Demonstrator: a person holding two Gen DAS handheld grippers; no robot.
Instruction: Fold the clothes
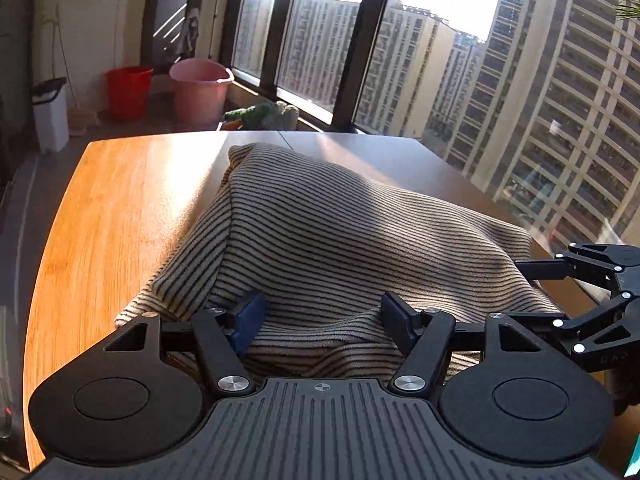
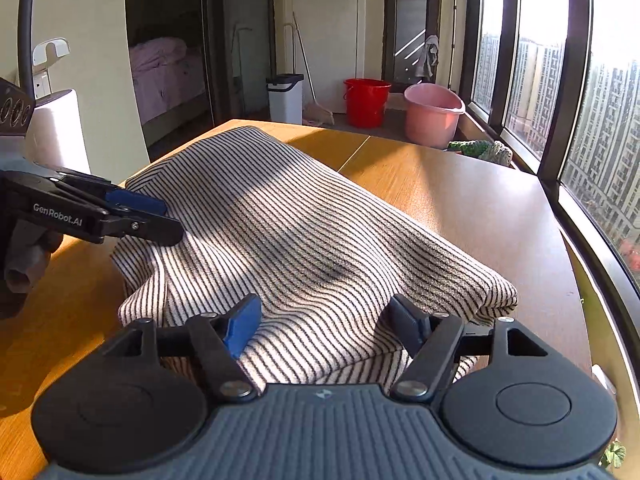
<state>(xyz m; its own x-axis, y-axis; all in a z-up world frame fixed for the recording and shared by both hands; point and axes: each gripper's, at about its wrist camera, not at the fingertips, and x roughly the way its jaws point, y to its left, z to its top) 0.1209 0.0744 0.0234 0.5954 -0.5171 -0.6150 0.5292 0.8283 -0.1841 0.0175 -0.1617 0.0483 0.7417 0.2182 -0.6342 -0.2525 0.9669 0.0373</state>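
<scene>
While low sun pours through tall dark-framed windows (image 2: pixel 568 80) facing high-rise apartment blocks (image 1: pixel 560 100), a narrow balcony room holds a wooden table (image 1: pixel 100 220) with a rounded edge, lit bright orange on one side and shaded brown nearer the glass. A doorway (image 2: pixel 168 72) off the room opens onto a bed with pale pink covers. A striped garment (image 1: pixel 340 232), cream with thin dark lines, lies folded in a bulky mound across the middle of the table, one edge hanging toward the near rim. At the far end of the floor stand a pink tub (image 2: pixel 432 114), a red bucket (image 2: pixel 366 100) and a white bin with a dark lid (image 2: pixel 285 98), with a broom (image 2: pixel 316 108) leaning beside the bin. A green knitted bundle (image 1: pixel 264 114) sits on the sill just past the table. The left gripper (image 1: pixel 322 324) and the right gripper (image 2: pixel 324 326) hover side by side at the garment's near edge, each with blue pads (image 2: pixel 242 326) spread apart and pressing on nothing; striped cloth lies loose between them.
</scene>
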